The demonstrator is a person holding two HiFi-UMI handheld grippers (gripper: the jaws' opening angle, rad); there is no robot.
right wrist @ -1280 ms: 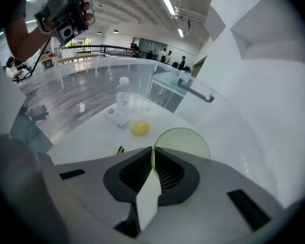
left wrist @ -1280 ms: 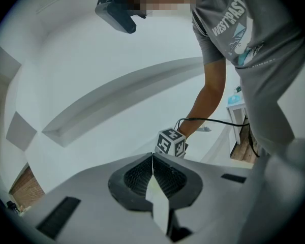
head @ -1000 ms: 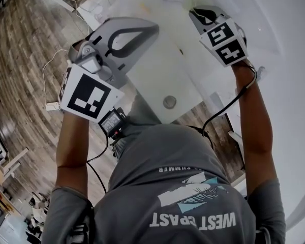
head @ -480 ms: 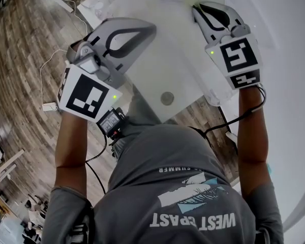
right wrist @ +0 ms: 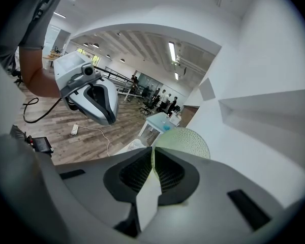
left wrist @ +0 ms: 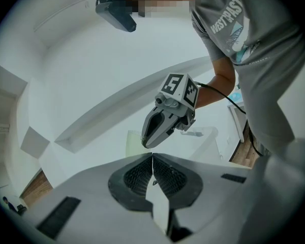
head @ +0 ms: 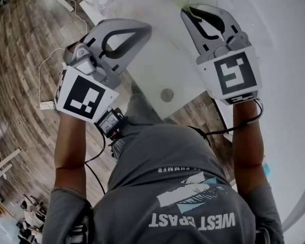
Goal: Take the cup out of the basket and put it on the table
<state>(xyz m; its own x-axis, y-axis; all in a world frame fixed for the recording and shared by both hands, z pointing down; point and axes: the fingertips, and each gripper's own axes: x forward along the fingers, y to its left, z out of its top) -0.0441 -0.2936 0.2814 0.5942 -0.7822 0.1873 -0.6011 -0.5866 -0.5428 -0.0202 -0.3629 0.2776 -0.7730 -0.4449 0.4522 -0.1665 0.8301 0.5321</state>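
Off to my left, beyond the bench edge, lies the wooden floor [head: 20,60], with a white power strip [head: 47,105] and its cable on the boards. My left gripper [head: 144,28] hangs over the near left corner of the white bench [head: 157,70], clear of the surface. In the left gripper view its jaws are pressed together, the ribbed pads meeting along a thin line with nothing between them. A small round plug [head: 166,94] sits in the bench top near the front edge, between my two arms. Further right, my right gripper [head: 192,10] is held above the bench and points toward the far side. Its jaws are pressed together too, and they pinch nothing. Just past their tips stands the basket [right wrist: 189,138], a pale green mesh thing on the far part of the bench, near the white wall. My right jaws are near it, but I cannot tell whether they touch it. The cup I cannot make out in any view, so I cannot say whether it is inside the basket.
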